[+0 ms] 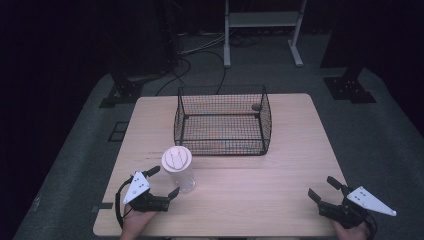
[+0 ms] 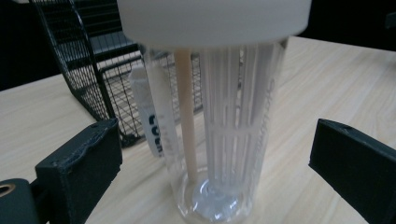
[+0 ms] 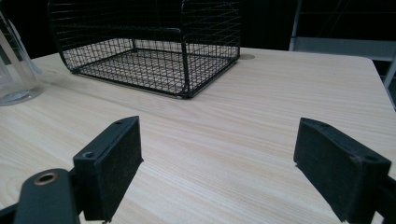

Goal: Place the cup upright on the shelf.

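Left gripper (image 1: pixel 161 182) sat at the near-left of the table (image 1: pixel 280 195), jaws spread wide on either side of the clear bottle (image 1: pixel 179 170), not yet touching it. Looked like a pre-grasp step; next move likely needs closing squarely on the bottle body, below the white lid (image 1: pixel 176 158). Right gripper (image 1: pixel 323 190) rested near-right, jaws apart, empty, hand low. Wire basket (image 1: pixel 222 122) stood just beyond the bottle, mid-table.
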### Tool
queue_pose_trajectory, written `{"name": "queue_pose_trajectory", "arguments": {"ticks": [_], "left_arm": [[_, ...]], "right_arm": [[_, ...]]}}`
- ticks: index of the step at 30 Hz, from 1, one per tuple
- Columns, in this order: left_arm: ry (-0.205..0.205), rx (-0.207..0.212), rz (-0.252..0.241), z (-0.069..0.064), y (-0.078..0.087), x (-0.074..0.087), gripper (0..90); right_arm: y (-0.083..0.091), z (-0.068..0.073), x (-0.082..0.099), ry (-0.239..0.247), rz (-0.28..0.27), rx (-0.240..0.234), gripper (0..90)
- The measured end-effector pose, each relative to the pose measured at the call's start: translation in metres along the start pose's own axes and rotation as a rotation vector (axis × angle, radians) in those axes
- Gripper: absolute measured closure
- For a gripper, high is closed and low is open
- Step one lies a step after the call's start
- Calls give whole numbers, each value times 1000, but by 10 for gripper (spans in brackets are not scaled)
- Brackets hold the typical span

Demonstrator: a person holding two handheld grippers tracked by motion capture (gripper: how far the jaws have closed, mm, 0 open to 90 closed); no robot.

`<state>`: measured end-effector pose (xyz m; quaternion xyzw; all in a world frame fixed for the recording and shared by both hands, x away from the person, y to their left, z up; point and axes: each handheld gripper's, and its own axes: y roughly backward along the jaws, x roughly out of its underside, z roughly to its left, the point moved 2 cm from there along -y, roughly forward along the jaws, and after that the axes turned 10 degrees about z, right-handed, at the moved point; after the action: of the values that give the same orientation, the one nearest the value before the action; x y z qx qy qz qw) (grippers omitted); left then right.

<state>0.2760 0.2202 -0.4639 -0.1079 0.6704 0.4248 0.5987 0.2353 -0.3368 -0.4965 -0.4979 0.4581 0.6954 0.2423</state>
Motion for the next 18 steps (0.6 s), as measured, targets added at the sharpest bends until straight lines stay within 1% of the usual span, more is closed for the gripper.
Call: {"name": "queue_pose_trajectory", "arguments": {"ticks": [2, 6, 8, 10, 18], "left_arm": [[1, -10, -4, 1, -4, -3, 15], [11, -17, -1, 2, -9, -2, 15], [19, -16, 1, 2, -11, -2, 15], [17, -15, 0, 2, -12, -3, 15], [25, -18, -22, 0, -24, -12, 15]], "right_arm": [[0, 0, 0, 2, -1, 0, 142], [2, 0, 0, -2, -2, -3, 142], [2, 1, 0, -2, -3, -6, 142], [2, 1, 0, -2, -2, -7, 142], [0, 3, 0, 4, 3, -17, 142]]}}
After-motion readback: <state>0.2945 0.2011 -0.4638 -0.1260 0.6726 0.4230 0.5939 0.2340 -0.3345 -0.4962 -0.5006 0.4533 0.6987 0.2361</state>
